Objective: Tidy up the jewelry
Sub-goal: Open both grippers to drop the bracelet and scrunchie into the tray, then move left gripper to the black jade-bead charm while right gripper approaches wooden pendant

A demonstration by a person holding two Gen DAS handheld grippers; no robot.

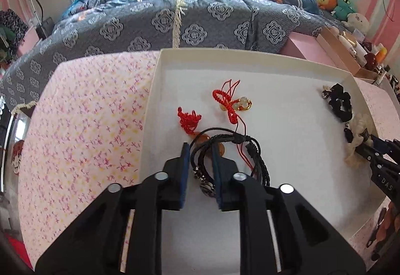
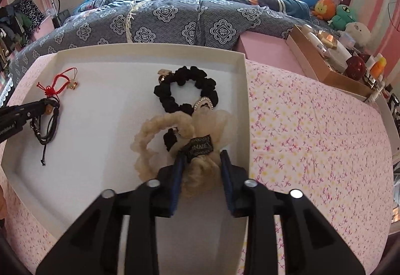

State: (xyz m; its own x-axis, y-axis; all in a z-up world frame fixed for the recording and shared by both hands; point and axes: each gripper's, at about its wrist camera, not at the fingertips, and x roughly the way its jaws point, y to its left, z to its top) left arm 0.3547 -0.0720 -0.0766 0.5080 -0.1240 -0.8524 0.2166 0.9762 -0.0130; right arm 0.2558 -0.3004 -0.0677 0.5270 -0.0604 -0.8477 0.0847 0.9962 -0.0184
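While both hand-held grippers hang over the white tray [image 1: 160,80], each points steeply down into it. The tray lies on a worktop under a pink floral cloth [image 1: 82,130], with a bed [image 1: 200,22] beyond the tray's far wall.

Left hand-held gripper [image 1: 200,155]: jaws partly spread, blue pads apart. A black braided cord bracelet [image 1: 232,147] lies on the tray floor near the tray's left wall, its loops passing between the pads and spilling past the right pad. The pads do not appear to press on it. Just beyond it in the tray, an amber bead on a red knotted cord [image 1: 188,118] lies partly under the black loops. Further towards the tray's far wall lies a red braided bracelet with pale beads and a gold charm [image 1: 232,103].

Right hand-held gripper [image 2: 202,162]: jaws partly spread over the tray's right side. A cream fluffy scrunchie [image 2: 160,135] with a dark woven label sits on the tray floor, its bunched end between the pads. Whether the pads touch the fluff, I cannot tell. A black scrunchie [image 2: 186,92] with a rhinestone charm lies touching the cream one, on its far side, close to the tray's right wall.

Beyond the tray's right corner, a cardboard box of bottles [image 2: 322,55] stands on the worktop.
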